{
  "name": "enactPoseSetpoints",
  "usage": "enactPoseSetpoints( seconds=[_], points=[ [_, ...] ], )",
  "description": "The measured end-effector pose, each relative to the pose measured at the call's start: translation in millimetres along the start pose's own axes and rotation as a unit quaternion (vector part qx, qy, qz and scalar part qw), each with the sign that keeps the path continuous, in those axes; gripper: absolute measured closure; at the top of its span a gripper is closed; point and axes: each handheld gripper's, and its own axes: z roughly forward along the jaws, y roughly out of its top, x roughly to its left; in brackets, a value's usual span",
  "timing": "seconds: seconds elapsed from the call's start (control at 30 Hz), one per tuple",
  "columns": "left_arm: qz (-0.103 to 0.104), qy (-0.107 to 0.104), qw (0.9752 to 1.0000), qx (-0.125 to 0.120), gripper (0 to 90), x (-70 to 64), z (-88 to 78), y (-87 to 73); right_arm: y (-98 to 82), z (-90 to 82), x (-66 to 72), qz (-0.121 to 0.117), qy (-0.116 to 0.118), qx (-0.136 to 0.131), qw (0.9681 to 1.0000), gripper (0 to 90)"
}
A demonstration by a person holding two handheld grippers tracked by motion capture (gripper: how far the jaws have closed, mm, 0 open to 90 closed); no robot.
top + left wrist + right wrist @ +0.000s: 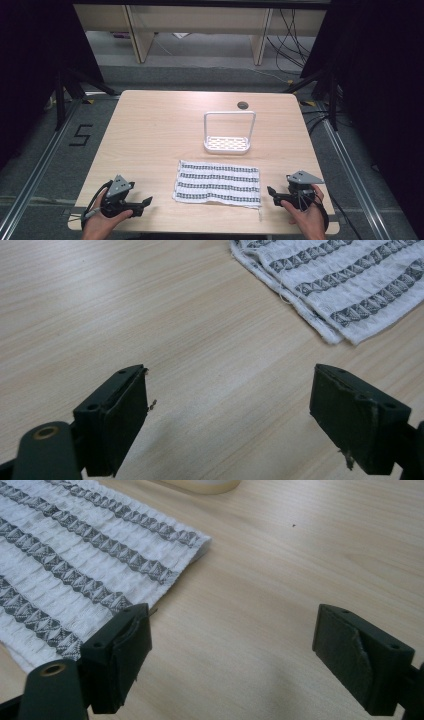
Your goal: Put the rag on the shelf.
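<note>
Towel (218, 183), folded flat on the counter (150, 130) just in front of the white rack (227, 134), looks light, soft and floppy, so I'd pinch its near corners with my left gripper (142, 203) and right gripper (272, 195), both gaping empty.

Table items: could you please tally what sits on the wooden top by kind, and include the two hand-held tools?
Cloth: 1, white with grey stripes, lying flat
Rack: 1, white, with an upright handle
Tools: 2, left tool and right tool, both open and holding nothing
Total: 4
</note>
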Motion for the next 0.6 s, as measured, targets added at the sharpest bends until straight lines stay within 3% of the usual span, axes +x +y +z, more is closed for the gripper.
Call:
enactPoseSetpoints(
  seconds=[0.43,0.6],
  points=[
    [-0.004,0.002,0.9999,0.013,15.2,-2.0,-1.1,1.2,0.7,-0.6,-0.4,-0.011,0.004,-0.006,0.9999,18.7],
    [0.002,0.001,1.0,0.002,15.2,-1.6,0.3,0.5,1.6,-2.0,0.9,-0.015,0.004,-0.007,0.9999,20.5]
  ],
)
